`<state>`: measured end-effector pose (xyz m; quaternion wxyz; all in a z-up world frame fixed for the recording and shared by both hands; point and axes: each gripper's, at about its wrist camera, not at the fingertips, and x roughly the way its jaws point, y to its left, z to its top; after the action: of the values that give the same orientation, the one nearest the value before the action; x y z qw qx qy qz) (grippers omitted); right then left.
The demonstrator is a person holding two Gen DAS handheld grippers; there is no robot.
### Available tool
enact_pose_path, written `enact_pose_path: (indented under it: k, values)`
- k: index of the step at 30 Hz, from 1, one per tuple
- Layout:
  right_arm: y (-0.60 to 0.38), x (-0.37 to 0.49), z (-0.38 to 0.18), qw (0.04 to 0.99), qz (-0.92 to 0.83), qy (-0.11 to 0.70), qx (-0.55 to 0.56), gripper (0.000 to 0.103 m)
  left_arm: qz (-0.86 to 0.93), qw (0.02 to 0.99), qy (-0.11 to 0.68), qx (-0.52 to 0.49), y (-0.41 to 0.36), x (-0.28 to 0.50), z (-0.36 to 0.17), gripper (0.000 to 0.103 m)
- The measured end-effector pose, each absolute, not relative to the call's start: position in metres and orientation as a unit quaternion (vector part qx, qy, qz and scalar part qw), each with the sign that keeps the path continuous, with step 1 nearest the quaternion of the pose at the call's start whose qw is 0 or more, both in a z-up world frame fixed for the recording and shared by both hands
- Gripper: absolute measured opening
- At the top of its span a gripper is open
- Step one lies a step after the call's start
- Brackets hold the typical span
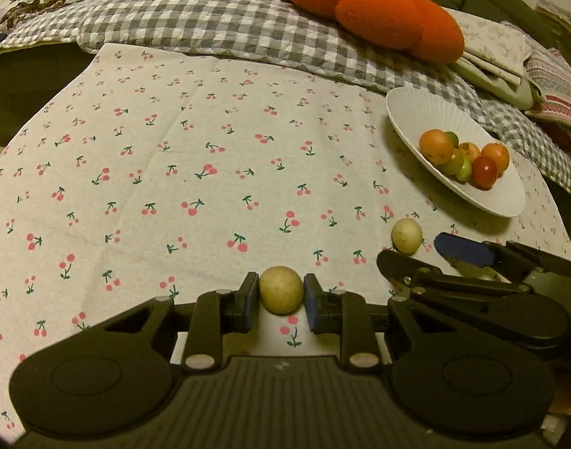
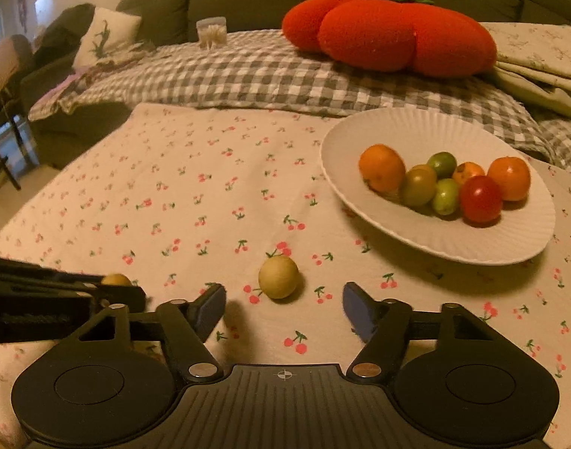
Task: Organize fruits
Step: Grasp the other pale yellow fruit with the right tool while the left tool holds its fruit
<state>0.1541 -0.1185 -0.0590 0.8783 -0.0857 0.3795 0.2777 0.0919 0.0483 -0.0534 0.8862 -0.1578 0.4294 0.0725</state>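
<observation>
My left gripper (image 1: 281, 295) is shut on a pale yellow fruit (image 1: 281, 289), holding it just above the cherry-print cloth (image 1: 173, 172); this fruit peeks out in the right wrist view (image 2: 115, 280). My right gripper (image 2: 283, 301) is open, with a second pale yellow fruit (image 2: 278, 276) lying on the cloth just ahead of its jaws; it also shows in the left wrist view (image 1: 407, 235). A white ribbed plate (image 2: 416, 127) at the right holds several orange, green and red fruits (image 2: 480, 199); the plate also shows in the left wrist view (image 1: 409, 108).
A grey checked blanket (image 2: 248, 75) and a big orange pumpkin cushion (image 2: 390, 33) lie beyond the cloth's far edge. Folded linens (image 2: 540, 60) sit at the far right. The right gripper (image 1: 448, 250) sits close beside my left one.
</observation>
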Motion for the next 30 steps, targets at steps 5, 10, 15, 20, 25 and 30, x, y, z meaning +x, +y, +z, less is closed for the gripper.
enact_pose_path:
  k: [5, 10, 15, 20, 25, 30]
  values:
    - [-0.115, 0.153, -0.066, 0.89, 0.276, 0.353, -0.084, 0.058, 0.073, 0.888, 0.428, -0.154, 0.047, 0.092, -0.054, 0.024]
    - [-0.111, 0.155, -0.065, 0.89, 0.287, 0.343, -0.083, 0.023, 0.073, 0.887, 0.428, -0.155, 0.047, 0.091, -0.053, 0.024]
    - [-0.112, 0.154, -0.065, 0.889, 0.288, 0.346, -0.082, 0.022, 0.073, 0.888, 0.427, -0.152, 0.048, 0.092, -0.053, 0.024]
    - [-0.113, 0.154, -0.064, 0.888, 0.285, 0.351, -0.079, 0.022, 0.073, 0.888, 0.428, -0.154, 0.047, 0.092, -0.053, 0.024]
    - [-0.114, 0.153, -0.061, 0.886, 0.279, 0.364, -0.074, 0.022, 0.073, 0.888, 0.428, -0.154, 0.048, 0.092, -0.053, 0.024]
    - [-0.116, 0.153, -0.057, 0.882, 0.274, 0.378, -0.067, 0.022, 0.071, 0.887, 0.428, -0.156, 0.047, 0.093, -0.053, 0.024]
